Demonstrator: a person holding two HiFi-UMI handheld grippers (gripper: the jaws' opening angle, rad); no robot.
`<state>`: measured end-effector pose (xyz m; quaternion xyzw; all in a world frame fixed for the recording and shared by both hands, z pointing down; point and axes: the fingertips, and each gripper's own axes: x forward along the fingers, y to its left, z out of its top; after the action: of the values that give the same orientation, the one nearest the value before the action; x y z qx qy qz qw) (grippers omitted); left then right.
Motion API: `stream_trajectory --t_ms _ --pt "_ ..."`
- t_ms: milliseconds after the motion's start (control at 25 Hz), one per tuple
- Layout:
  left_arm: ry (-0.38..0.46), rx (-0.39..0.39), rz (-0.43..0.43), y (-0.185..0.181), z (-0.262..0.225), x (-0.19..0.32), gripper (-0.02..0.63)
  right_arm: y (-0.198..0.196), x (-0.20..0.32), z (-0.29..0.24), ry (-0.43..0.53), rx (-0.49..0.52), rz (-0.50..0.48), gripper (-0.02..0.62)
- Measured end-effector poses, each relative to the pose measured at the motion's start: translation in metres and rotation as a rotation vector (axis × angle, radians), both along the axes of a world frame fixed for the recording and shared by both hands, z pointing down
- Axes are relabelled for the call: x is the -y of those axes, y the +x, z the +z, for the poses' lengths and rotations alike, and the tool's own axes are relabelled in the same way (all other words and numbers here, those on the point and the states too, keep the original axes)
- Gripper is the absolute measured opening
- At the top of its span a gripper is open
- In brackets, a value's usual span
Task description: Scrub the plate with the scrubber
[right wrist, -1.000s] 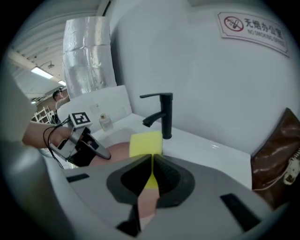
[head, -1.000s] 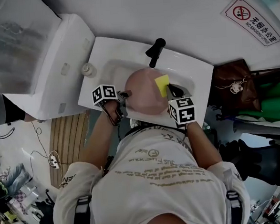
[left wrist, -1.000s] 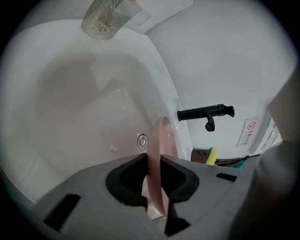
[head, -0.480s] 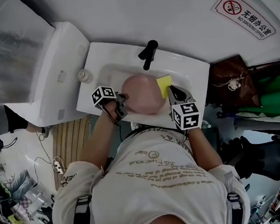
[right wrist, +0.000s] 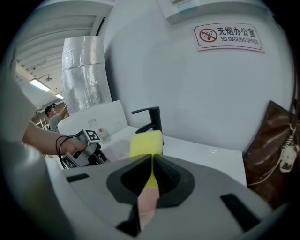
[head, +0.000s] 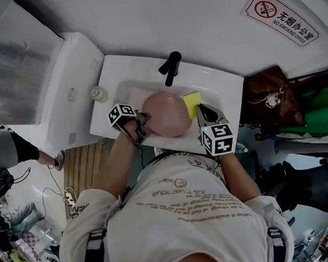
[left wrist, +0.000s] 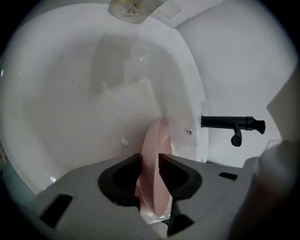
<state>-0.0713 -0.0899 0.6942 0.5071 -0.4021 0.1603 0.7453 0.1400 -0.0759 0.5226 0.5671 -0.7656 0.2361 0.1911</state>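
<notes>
A pink plate [head: 165, 115] stands tilted in the white sink [head: 121, 74]. My left gripper [head: 143, 117] holds its left rim. In the left gripper view the plate [left wrist: 152, 154] stands on edge and fills the gap in the left gripper [left wrist: 150, 161], whose jaws are opening, with both pads still touching it. My right gripper [head: 199, 109] is shut on a yellow scrubber [head: 191, 101] at the plate's right rim. In the right gripper view the scrubber [right wrist: 146, 142] sticks up out of the right gripper [right wrist: 151, 161].
A black faucet [head: 171, 67] stands behind the basin [left wrist: 70, 93]. A small bottle [head: 97, 93] sits on the sink's left corner. A white cabinet [head: 66, 89] adjoins on the left, and a brown bag [head: 268, 101] hangs on the right. A no-smoking sign [head: 279, 16] is on the wall.
The right gripper has carried the scrubber from the plate's face toward its right rim. The left gripper stays at the plate's left rim.
</notes>
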Motion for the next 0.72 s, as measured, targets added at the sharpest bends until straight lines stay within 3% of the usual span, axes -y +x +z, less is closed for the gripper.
stream_trajectory --t_ms 160,480,600,720 --pt "0.048 0.054 0.079 0.000 -0.006 0.001 0.172 0.001 -0.001 0.001 -0.004 0.003 -0.003 0.035" --pt "0.252 0.283 0.203 -0.028 -0.033 0.028 0.173 0.003 0.006 -0.004 0.013 0.004 0.004 0.035" --pt "0.384 0.386 0.260 -0.036 -0.056 0.044 0.064 0.001 0.011 -0.011 0.041 0.009 0.021 0.035" --pt "0.553 0.462 0.314 -0.035 -0.088 0.062 0.027 0.000 0.019 -0.023 0.088 0.020 0.049 0.035"
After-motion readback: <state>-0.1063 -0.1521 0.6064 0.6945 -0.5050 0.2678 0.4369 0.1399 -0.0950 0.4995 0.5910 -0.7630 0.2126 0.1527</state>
